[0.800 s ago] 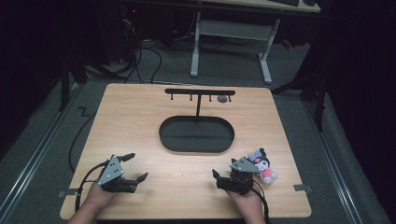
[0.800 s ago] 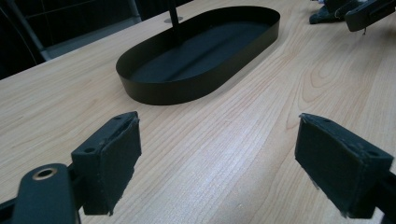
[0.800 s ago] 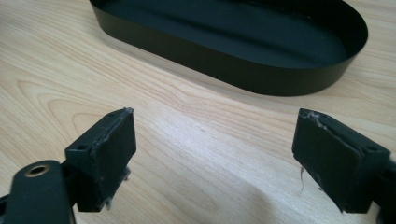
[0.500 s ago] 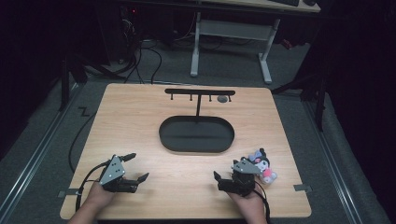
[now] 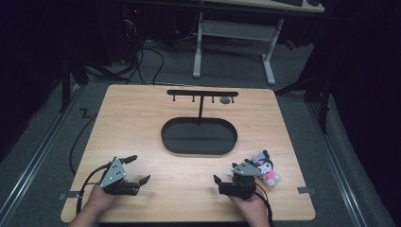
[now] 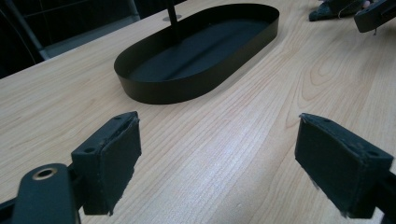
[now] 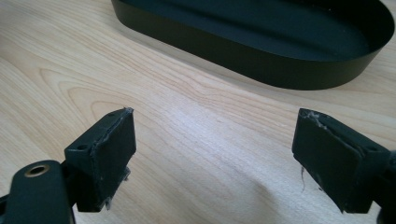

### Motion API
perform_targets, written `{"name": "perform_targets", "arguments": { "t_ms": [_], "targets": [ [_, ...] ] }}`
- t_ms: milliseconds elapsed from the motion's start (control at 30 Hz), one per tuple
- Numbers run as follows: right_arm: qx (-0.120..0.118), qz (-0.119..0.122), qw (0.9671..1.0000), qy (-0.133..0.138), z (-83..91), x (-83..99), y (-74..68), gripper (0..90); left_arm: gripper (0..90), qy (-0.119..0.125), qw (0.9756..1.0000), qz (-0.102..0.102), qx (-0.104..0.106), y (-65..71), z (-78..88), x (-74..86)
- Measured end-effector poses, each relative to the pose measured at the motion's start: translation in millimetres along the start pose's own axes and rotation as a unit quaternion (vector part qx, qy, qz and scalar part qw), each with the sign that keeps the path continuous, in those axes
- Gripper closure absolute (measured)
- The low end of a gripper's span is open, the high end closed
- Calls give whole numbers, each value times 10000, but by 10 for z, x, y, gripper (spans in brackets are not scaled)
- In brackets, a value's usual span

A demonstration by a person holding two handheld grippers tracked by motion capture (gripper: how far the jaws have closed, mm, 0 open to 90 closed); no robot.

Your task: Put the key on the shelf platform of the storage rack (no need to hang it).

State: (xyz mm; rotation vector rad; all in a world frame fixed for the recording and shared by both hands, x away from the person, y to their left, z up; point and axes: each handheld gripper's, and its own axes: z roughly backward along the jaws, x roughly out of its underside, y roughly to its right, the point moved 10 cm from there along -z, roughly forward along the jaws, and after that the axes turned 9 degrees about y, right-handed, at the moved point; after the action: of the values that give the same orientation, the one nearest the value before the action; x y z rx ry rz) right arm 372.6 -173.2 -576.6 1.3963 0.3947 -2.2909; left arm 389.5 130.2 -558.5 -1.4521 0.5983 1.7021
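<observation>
At the near right edge of the table (image 5: 142, 113), the right gripper (image 5: 226, 182) sat low over the wood w/ its jaws spread wide and nothing but bare grain between them; in the right gripper view both black pads (image 7: 109, 149) stood well apart, frayed at the edges. A hand (image 5: 246, 203) held it from below the frame. Just beside it, to the right & slightly farther up the table, lay the small plush toy (image 5: 265, 169) – dark head, pink bits – on the wood, apart from the jaws, close by the gripper's body. Over at the near left, the left gripper (image 5: 137, 169) rested likewise, jaws gaping, nothing held; the left gripper view showed its pads (image 6: 112, 154) wide apart over empty wood, w/ the other gripper far off at top right. Ahead of both, mid-table, sat the black oval tray (image 5: 165, 137), empty as far as could be seen, w/ a T-shaped hook stand (image 5: 202, 94) rising from its far side. A small grey round item (image 5: 225, 100) hung or lay by the bar's right end; couldn't tell which.
</observation>
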Motion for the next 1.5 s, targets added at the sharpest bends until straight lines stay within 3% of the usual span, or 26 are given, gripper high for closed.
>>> {"name": "perform_targets", "arguments": {
  "t_ms": [433, 467, 767, 933, 1133, 1300, 1333, 1500],
  "targets": [
    [124, -5, 9998, -126, -9, 35, 36, 148, 154, 1, 10000, -6, 33, 3, -8, -2],
    [140, -83, 9988, -452, 19, 67, 51, 145, 154, -7, 10000, -9, 37, 4, -8, -1],
    [104, -98, 9979, -633, 66, 58, 55, 151, 154, -13, 10000, -30, 49, 9, -9, 1],
    [36, -104, 9960, -889, 75, 101, 26, 180, 154, -34, 9999, -79, 54, 25, -5, 4],
    [51, -64, 9954, -957, 96, 102, 52, 194, 154, -46, 9999, -75, 60, 24, -8, 5],
    [11, -175, 9953, -954, 105, 108, 70, 189, 154, -28, 9999, -69, 77, 24, -9, 3],
    [-82, -360, 9952, -909, 124, 87, 62, 198, 154, -26, 10000, -56, 71, 20, -9, 2],
    [-57, -324, 9957, -865, 132, 57, 79, 214, 154, -27, 10000, -47, 70, 16, -6, 3]
  ]
}}
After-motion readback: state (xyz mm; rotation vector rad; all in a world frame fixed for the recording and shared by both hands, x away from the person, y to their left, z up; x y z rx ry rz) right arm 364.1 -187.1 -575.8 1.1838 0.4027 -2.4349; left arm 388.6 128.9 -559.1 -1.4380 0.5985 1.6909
